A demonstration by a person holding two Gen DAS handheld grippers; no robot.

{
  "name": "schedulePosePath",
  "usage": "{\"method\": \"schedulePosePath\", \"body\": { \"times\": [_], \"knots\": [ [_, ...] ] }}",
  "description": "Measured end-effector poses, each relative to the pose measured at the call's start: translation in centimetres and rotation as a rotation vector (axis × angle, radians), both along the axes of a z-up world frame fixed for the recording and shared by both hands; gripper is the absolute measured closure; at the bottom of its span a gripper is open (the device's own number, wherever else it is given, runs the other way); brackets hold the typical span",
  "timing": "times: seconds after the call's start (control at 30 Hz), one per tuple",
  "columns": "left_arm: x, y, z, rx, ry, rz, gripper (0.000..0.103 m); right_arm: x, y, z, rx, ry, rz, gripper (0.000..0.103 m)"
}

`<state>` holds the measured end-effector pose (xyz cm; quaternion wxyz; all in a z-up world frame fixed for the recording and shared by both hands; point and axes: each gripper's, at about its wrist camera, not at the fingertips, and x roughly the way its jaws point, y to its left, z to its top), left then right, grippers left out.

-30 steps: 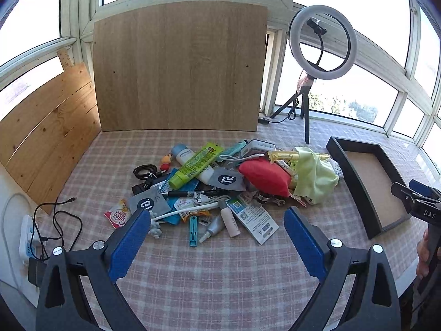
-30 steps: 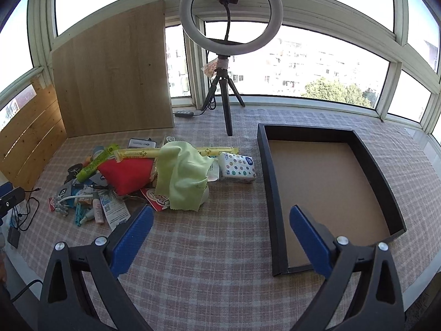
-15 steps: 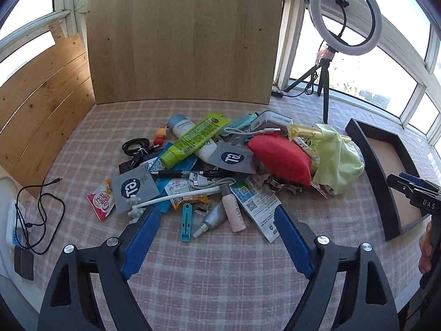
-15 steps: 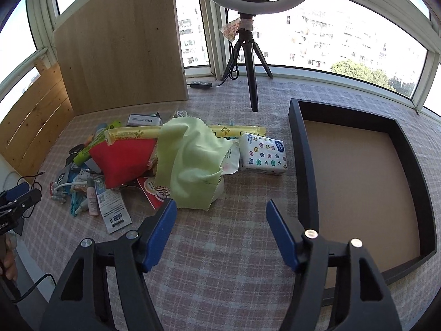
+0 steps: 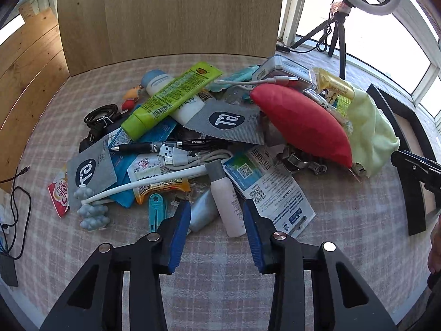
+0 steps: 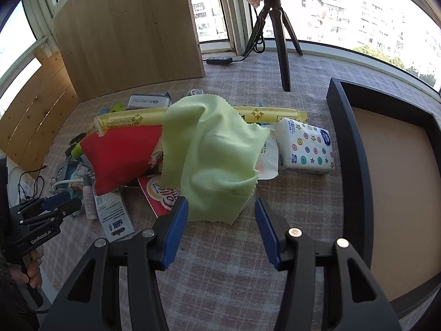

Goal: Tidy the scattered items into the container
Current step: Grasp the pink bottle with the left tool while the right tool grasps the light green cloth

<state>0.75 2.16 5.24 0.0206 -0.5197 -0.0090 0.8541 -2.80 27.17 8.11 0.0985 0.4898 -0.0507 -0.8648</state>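
Roughly centred on checked tablecloth [image 5: 344, 248]: one heap of scattered items. Counted in left wrist view: two grey logo sachets [image 5: 91, 172], one green tube [image 5: 171, 99], one white bottle with blue cap [image 5: 176, 93], one black pen [image 5: 171, 146], one white USB cable [image 5: 176, 158], one red pouch [image 5: 303, 121], one light-green cloth [image 5: 369, 135], one small white bottle with grey cap [image 5: 227, 195], one teal clip [image 5: 155, 209]. Counted in right wrist view: one tissue pack [image 6: 306, 147], one long yellow packet [image 6: 132, 120], one black tray [image 6: 355, 149], bare inside, to the right of heap.

Left gripper [image 5: 217, 218]: jaws just been closing, now narrowed, not gripping; small white bottle lying between blue pads, contact not visible. Right gripper [image 6: 222, 215]: jaws also just been closing, about half apart, holding nothing; lower edge of light-green cloth just beyond fingertips.

Behind heap: one upright wooden board [image 6: 129, 33], one tripod [image 6: 278, 27].
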Motion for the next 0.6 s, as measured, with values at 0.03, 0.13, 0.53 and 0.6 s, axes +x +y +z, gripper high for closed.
{"method": "schedulePosePath", "body": {
  "times": [0.03, 0.13, 0.53, 0.6],
  "knots": [
    [-0.1, 0.0, -0.2, 0.002, -0.005, 0.0, 0.067, -0.3, -0.1, -0.1, -0.001, -0.002, 0.0, 0.053],
    [-0.3, 0.0, -0.7, 0.007, -0.02, -0.002, 0.068, -1.1, -0.6, -0.7, 0.006, -0.015, 0.003, 0.054],
    [-0.3, -0.1, -1.4, 0.047, -0.028, -0.014, 0.084, -1.1, -0.1, -0.6, -0.06, -0.012, 0.001, 0.1],
    [0.0, -0.3, -1.1, 0.053, -0.013, -0.007, 0.085, -0.7, 0.2, -0.1, -0.076, 0.01, -0.008, 0.1]
  ]
}}
